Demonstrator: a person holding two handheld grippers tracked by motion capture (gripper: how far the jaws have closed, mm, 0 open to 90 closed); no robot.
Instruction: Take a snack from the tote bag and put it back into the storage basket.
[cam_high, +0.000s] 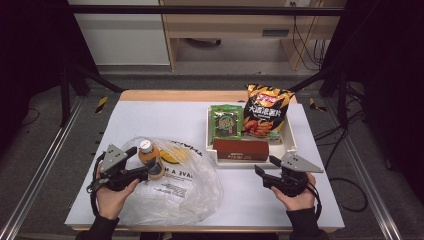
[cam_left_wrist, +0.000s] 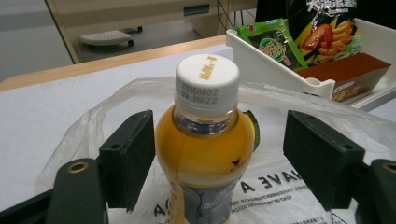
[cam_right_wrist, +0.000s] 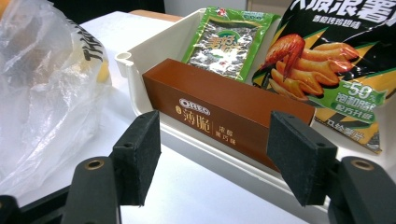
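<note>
Orange-juice bottle with the white screw cap (cam_left_wrist: 205, 140) stands upright, long axis vertical, cap up, on the clear printed plastic bag (cam_high: 172, 192) at the left of the white tabletop (cam_high: 150, 117). In the high view the bottle (cam_high: 148, 155) sits near the bag's far edge, just ahead of your left hand.

Left gripper (cam_high: 142, 171): its fingers (cam_left_wrist: 128, 156) are spread wide, one on each side of the bottle's shoulder — visible gap on both sides, the right gap larger, no pad touching it. Nothing gripped. The bottle is between the fingers but free.

Right gripper (cam_high: 265, 167): its fingers (cam_right_wrist: 137, 156) also stand wide open and hold nothing. They point at the near long side of the brown rectangular snack box (cam_right_wrist: 224, 116), which lies on its side with its long axis along the near wall of the white plastic tray (cam_high: 290, 145). Fingers are just short of the tray wall, not touching the box.

Behind the box in the tray: a green seaweed-snack packet (cam_high: 226, 121) and a black-and-orange chip bag (cam_high: 266, 112), both lying with their tops toward the far side of the tabletop. The chip bag overhangs the tray's far rim.

Tray and plastic bag sit side by side — close together at the tray's near-left corner.
</note>
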